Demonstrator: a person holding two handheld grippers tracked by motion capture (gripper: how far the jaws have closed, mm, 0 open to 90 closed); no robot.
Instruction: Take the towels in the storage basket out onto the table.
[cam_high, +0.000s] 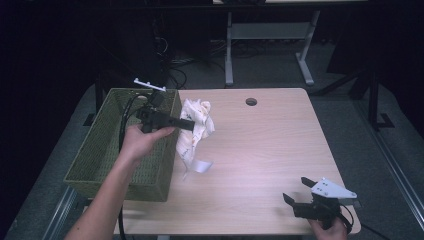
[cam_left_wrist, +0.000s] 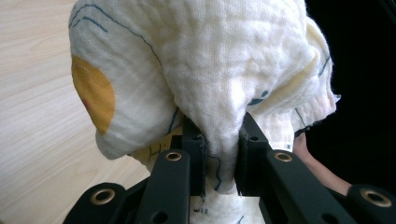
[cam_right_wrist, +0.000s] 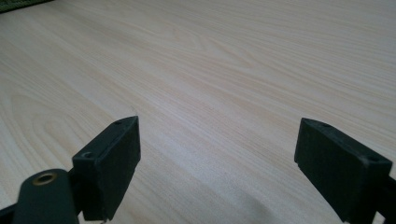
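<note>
Wooden table (cam_high: 260, 150): left gripper (cam_high: 192, 124) pinches the cloth (cam_high: 195, 131) beside the basket (cam_high: 100, 150); its trailing tail may snag the rim. Right gripper (cam_high: 300, 192) idles agape, far from the basket.

Woven basket (cam_high: 150, 172) occupies the left edge of the surface (cam_high: 260, 150); its tall right wall blocks passage at that side. Cloth (cam_high: 195, 127) hangs just right of the wall. Middle, far and right surface lies open to the near-right tongs (cam_high: 296, 192).
</note>
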